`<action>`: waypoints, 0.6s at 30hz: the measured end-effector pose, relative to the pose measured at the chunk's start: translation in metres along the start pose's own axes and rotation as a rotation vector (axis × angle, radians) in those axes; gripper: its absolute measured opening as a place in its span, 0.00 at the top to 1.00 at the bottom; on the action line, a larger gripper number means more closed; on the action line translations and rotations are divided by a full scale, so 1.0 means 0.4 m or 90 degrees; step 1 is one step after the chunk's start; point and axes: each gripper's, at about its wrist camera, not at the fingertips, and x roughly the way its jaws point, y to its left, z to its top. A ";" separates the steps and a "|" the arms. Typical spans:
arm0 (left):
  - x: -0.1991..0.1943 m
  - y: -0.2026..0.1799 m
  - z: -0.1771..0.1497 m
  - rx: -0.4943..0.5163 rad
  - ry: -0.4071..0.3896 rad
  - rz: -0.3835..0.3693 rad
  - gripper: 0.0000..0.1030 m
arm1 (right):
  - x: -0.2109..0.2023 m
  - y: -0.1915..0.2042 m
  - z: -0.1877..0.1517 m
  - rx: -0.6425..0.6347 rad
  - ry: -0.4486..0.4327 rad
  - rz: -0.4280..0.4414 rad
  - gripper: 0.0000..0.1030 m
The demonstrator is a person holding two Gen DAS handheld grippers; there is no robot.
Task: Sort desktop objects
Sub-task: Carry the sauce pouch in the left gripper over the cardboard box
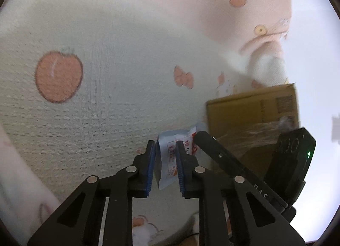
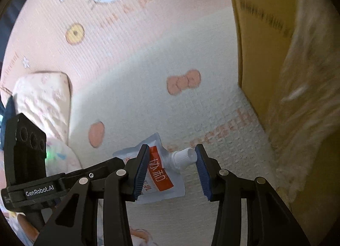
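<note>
A small pale-blue squeeze pouch (image 2: 161, 179) with a red label and a white screw cap (image 2: 183, 156) hangs just above the peach-print bedspread (image 1: 106, 101). My left gripper (image 1: 165, 146) is shut on the pouch's (image 1: 165, 173) flat end, blue pads pressing both faces. In the right wrist view my right gripper (image 2: 172, 150) holds the same pouch. The cap tip bears on its right pad and the body is pinched against the left pad. The left tool's black housing (image 2: 53, 184) comes in from the left, its fingertips hidden behind the pouch.
A cardboard box (image 1: 255, 108) wrapped in crinkled clear film stands close on the right, its brown wall (image 2: 255, 44) rising just beyond my right fingers. A pink cartoon-print cover (image 2: 127, 23) lies behind, with a padded pillow (image 2: 42, 101) at the left.
</note>
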 end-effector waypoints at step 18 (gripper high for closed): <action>-0.217 -0.272 0.011 0.144 -0.135 -0.009 0.83 | -0.296 0.156 0.059 -0.073 -0.176 -0.020 0.60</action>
